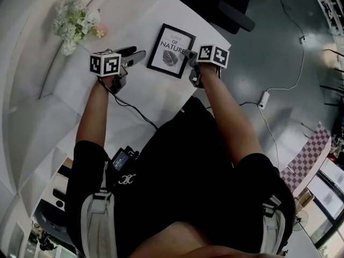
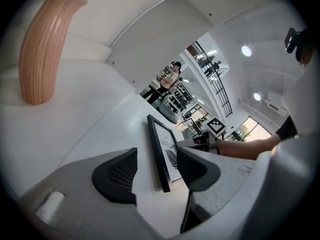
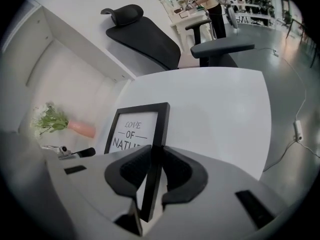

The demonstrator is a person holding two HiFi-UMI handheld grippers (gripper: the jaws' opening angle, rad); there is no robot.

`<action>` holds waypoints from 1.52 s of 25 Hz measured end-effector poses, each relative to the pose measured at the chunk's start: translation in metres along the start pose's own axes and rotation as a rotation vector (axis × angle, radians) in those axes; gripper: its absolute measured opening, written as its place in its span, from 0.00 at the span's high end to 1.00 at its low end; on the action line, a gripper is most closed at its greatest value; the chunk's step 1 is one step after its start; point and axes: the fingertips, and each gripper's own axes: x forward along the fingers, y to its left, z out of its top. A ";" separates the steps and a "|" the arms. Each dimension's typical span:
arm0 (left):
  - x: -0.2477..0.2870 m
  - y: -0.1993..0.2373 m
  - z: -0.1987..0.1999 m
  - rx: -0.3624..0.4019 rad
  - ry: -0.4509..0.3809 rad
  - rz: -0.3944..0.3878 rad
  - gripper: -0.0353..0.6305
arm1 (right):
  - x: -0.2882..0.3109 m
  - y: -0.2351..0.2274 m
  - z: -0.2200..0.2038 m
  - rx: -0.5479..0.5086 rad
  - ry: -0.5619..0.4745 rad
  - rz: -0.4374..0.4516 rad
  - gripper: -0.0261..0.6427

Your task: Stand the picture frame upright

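Observation:
A black picture frame [image 1: 171, 51] with a "LOVE OF NATURE" leaf print lies flat on the white table [image 1: 156, 98]. My right gripper [image 1: 191, 58] comes in at the frame's right edge. In the right gripper view its jaws [image 3: 154, 171] are shut on the frame's black side bar [image 3: 161, 129], one pad on each face. My left gripper [image 1: 137, 54] hovers just left of the frame with its jaws open. In the left gripper view the frame's left edge [image 2: 159, 149] shows in the gap between the pads [image 2: 117, 176], which stand apart from it.
A pink vase of white flowers [image 1: 75, 23] lies at the table's back left, near the wall. A black office chair [image 1: 226, 7] stands beyond the table's far edge. The table's right edge runs close behind my right gripper. A cable and power adapter [image 1: 263, 98] lie on the floor.

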 end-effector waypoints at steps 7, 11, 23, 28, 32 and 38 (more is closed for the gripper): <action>0.004 -0.006 -0.009 -0.027 0.018 -0.016 0.57 | -0.003 0.002 -0.002 0.034 0.016 0.186 0.85; 0.008 -0.010 -0.004 -0.115 -0.016 -0.058 0.57 | -0.001 0.001 -0.001 0.027 0.014 0.192 0.85; 0.050 -0.026 0.001 -0.304 0.011 -0.153 0.57 | -0.003 0.001 0.000 0.009 0.009 0.226 0.85; 0.065 -0.032 -0.003 -0.255 0.067 -0.132 0.78 | -0.003 0.001 0.000 0.020 0.013 0.243 0.85; 0.064 -0.036 0.001 -0.245 0.054 -0.115 0.82 | -0.004 0.003 0.001 0.016 0.007 0.255 0.85; 0.059 -0.049 -0.003 -0.184 0.078 -0.069 0.82 | -0.013 0.004 0.002 -0.054 -0.066 0.235 0.85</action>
